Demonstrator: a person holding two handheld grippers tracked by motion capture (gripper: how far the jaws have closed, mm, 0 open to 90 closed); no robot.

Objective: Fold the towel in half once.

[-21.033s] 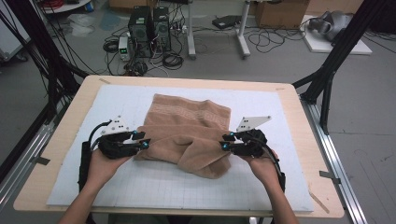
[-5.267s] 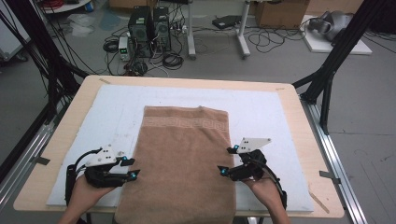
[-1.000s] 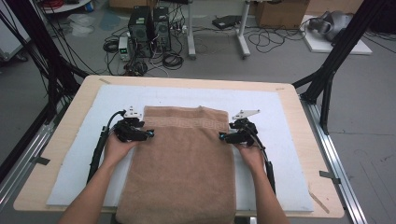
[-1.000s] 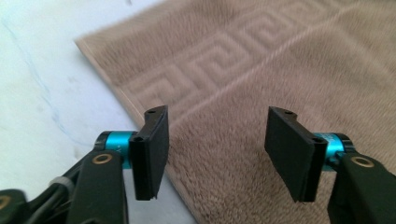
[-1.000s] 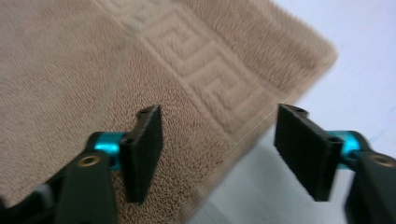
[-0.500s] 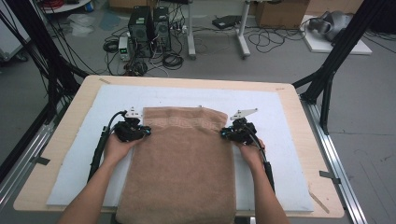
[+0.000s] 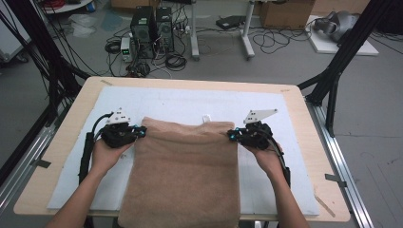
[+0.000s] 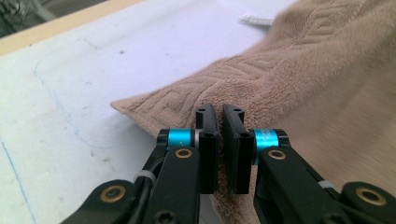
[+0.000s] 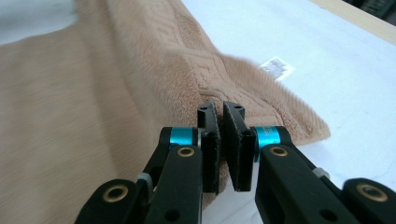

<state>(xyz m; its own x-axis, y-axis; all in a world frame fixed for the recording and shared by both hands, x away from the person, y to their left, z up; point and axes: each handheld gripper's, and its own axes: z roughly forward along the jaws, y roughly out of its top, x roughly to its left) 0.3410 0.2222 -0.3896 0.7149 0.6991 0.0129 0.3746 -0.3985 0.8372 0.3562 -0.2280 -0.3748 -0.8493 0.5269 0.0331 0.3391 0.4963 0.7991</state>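
Towel (image 7: 185, 166) pinched at both far corners.
Left gripper (image 7: 139, 132) and right gripper (image 7: 232, 135) each have jaws clamped on a corner, lifted just off the desk (image 7: 190, 84).

You've got a tan towel (image 7: 185, 171) with a raised geometric border, on a white mat (image 7: 190, 102) over the pale wood table (image 7: 294, 102); your black grippers carry turquoise rings.

Both tongs (image 7: 141, 133) (image 7: 231, 135) grip the towel's (image 7: 185, 175) far corners.
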